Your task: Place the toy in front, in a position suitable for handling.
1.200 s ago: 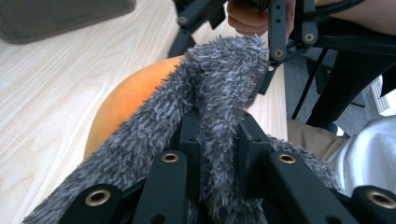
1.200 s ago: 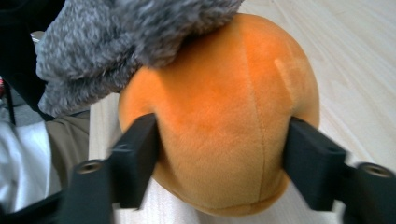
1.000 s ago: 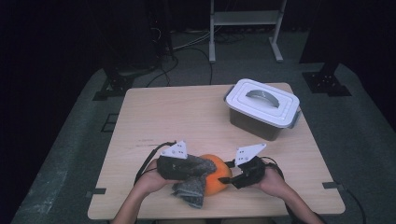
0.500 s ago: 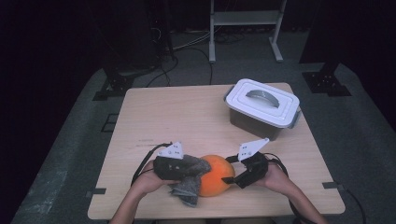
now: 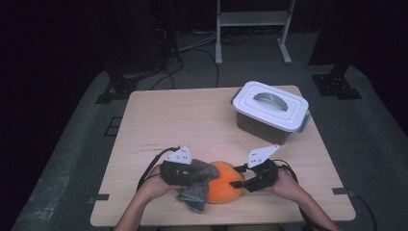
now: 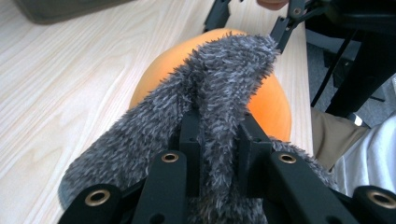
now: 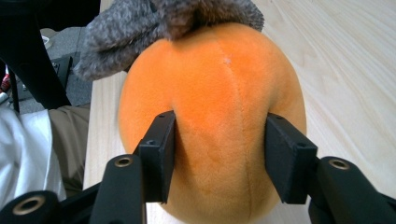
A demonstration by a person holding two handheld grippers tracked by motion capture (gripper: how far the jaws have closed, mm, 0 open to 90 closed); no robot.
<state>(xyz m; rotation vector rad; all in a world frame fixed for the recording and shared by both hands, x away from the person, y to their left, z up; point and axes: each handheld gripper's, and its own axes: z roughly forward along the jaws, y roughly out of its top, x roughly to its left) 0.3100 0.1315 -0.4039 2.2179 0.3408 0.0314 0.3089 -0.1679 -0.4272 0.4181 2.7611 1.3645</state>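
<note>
Since a second ago our right gripper (image 7: 219, 154) has been closing on the orange plush ball (image 5: 222, 182) at lower centre of the surface (image 5: 192, 120), while our left gripper (image 6: 219, 154) pinches the grey fuzzy cloth (image 6: 219, 93); we should squeeze gently and wipe steadily.

The grey furry cloth (image 5: 195, 185) hides the left side of the orange plush ball (image 5: 223, 187), and whatever lies under the closed lid of the grey box (image 5: 269, 113) probably cannot be told.

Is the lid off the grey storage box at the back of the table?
No, the white lid sits closed on the grey storage box, handle on top.
</note>
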